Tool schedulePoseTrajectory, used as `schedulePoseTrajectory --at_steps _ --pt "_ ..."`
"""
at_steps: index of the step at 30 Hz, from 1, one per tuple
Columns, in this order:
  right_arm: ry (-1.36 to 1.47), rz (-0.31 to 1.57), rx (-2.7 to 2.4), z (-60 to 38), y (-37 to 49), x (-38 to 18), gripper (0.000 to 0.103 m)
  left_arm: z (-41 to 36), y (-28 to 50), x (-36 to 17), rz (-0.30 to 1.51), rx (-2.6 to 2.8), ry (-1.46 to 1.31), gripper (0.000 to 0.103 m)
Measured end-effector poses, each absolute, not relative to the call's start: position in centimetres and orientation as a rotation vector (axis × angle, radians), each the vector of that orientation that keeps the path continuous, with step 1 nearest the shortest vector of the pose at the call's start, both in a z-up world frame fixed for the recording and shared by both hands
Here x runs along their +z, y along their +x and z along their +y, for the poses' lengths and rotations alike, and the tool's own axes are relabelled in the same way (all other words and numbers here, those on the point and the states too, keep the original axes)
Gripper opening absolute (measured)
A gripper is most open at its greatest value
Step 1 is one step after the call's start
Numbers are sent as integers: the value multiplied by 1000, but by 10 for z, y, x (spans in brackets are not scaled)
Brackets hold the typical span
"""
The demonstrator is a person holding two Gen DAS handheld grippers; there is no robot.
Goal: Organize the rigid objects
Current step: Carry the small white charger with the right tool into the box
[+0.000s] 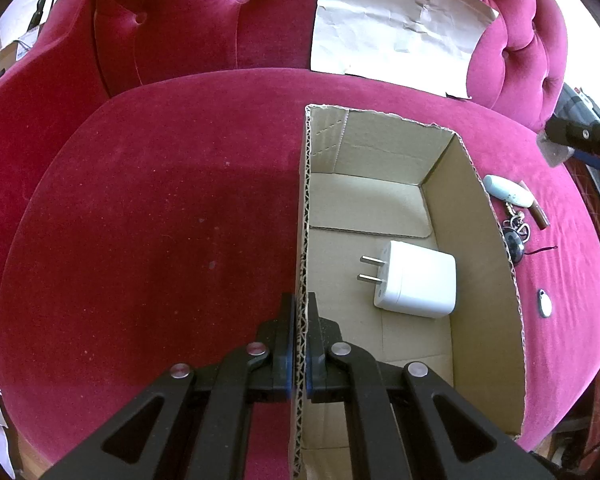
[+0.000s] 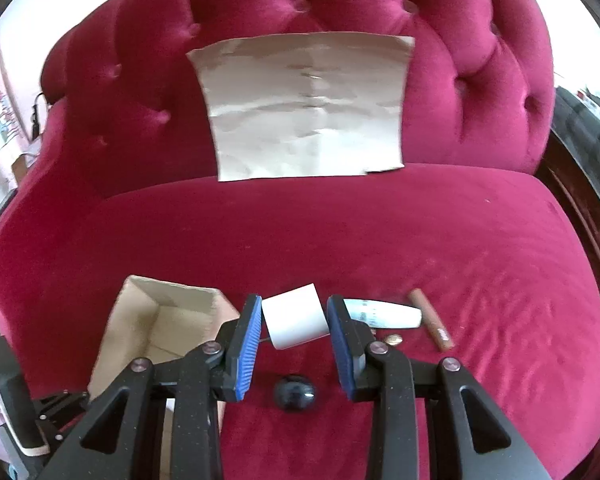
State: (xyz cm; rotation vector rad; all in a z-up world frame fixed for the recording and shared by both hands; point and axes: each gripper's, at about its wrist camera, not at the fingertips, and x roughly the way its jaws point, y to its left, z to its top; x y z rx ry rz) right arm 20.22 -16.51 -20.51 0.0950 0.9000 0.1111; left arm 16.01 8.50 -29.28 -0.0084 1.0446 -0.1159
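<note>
Left gripper (image 1: 300,312) clamps the box wall (image 1: 303,208). Right gripper (image 2: 292,320) pinches the white block (image 2: 296,316) (tilted, grip marginal); it may slip short of the box.

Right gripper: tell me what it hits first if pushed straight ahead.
The right gripper holds a white block. Beyond it the red sofa seat looks free up to the paper sheet on the backrest; depth is unclear.

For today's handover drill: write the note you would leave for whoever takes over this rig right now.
Left gripper: shut on the cardboard box wall, steadying it.
Right gripper: holds a white block above the sofa seat, beside the box.
Done: white charger is in the box.
Left: drop the block in, then the white tube, brown stick, dark round object and the small pieces nearby.
</note>
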Motion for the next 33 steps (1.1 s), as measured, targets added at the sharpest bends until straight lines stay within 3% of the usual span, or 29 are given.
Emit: schedulePoseTrajectory --at_steps 33 --pt "21 976 326 -60 207 -252 36 82 158 -292 1045 -113 -14 3"
